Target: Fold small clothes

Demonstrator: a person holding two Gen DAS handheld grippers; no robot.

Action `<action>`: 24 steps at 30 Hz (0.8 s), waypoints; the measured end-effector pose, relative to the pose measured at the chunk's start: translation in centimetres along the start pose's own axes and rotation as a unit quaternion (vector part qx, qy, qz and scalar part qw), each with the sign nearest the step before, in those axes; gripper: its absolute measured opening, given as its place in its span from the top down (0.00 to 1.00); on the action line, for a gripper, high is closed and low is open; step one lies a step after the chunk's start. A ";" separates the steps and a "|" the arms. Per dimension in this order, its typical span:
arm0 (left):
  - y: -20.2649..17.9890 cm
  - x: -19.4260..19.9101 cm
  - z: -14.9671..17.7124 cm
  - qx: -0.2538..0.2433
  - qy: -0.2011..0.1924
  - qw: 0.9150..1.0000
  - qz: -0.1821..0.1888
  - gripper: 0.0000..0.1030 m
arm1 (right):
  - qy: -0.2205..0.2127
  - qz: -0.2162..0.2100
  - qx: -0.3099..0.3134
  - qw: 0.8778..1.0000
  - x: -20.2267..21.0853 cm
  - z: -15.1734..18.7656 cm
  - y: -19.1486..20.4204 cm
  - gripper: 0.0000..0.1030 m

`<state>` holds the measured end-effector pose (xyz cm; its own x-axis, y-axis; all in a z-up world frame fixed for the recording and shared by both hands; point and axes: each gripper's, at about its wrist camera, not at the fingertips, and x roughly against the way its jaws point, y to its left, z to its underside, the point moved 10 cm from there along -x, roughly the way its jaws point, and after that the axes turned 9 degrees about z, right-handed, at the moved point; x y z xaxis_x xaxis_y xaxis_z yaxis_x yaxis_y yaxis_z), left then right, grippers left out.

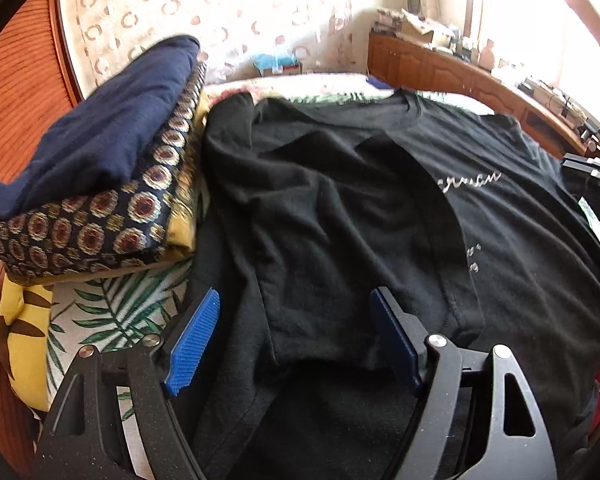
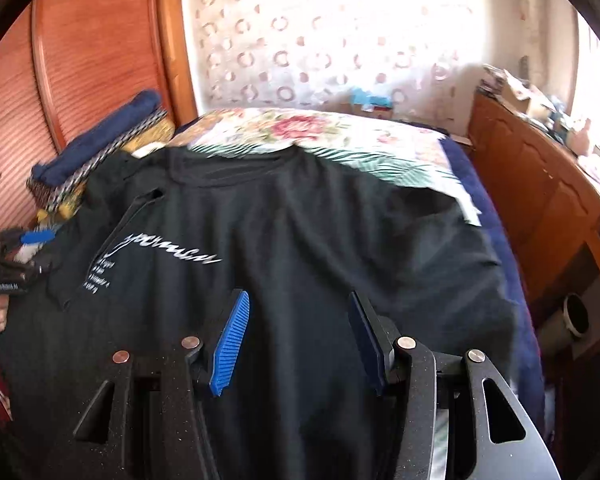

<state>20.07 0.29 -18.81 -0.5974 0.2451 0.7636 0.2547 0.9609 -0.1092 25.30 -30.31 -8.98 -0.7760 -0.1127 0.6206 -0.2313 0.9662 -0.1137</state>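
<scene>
Black T-shirt (image 2: 320, 240) lies spread on the bed (image 2: 324, 132), neck toward the floral bedspread's far end, white script print (image 2: 172, 258) facing up. One side is folded over toward the middle, the sleeve (image 1: 328, 216) lying across the body. Left tool (image 1: 296, 340) hangs above that folded part, blue pads (image 1: 192, 344) spread wide, nothing between them. Right tool (image 2: 296, 340) is over the shirt's lower body, pads parted, pinching nothing; contact with cloth unclear. Stack of folded clothes (image 1: 100, 184) sits at the bed's left edge, beside the shirt, navy garment (image 1: 112, 128) on top.
</scene>
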 end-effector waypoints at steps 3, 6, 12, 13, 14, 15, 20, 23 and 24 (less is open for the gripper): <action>-0.1 -0.3 0.0 0.001 0.003 1.000 0.004 0.23 | -0.001 0.030 -0.016 0.999 0.6 0.2 -3.1 0.44; -0.1 -0.5 0.0 0.006 0.005 1.000 0.012 0.22 | -0.001 0.050 -0.030 0.998 1.0 0.5 -5.7 0.44; -0.2 -0.6 0.2 0.002 0.006 1.000 0.015 0.19 | 0.027 0.080 -0.053 0.995 0.6 2.2 -9.2 0.44; -0.2 -0.6 0.2 0.002 0.006 1.000 0.015 0.19 | 0.033 0.087 -0.052 0.994 0.4 2.4 -9.5 0.44; -0.2 -0.7 0.1 0.002 0.006 1.000 0.016 0.19 | 0.039 0.091 -0.054 0.994 -0.2 2.4 -9.8 0.44; -0.2 -0.8 0.2 0.002 0.006 1.000 0.017 0.18 | 0.044 0.091 -0.058 0.993 -0.4 2.3 -10.2 0.44; -0.2 -0.7 0.2 0.001 0.007 1.000 0.019 0.17 | 0.068 0.082 -0.082 0.991 -1.4 3.1 -10.6 0.44; -0.6 -1.0 0.2 -0.005 0.011 1.000 0.024 0.10 | 0.074 0.074 -0.081 0.991 -1.6 3.1 -10.4 0.47; -0.7 -1.1 0.2 -0.009 0.013 1.000 0.024 0.10 | 0.075 0.074 -0.078 0.991 -1.6 2.9 -10.4 0.52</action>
<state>20.40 -0.66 -19.72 -0.5647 0.2881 0.7734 0.2962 0.9454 -0.1359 27.25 -40.87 -11.01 -0.6958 0.0568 0.7160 -0.0186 0.9951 -0.0971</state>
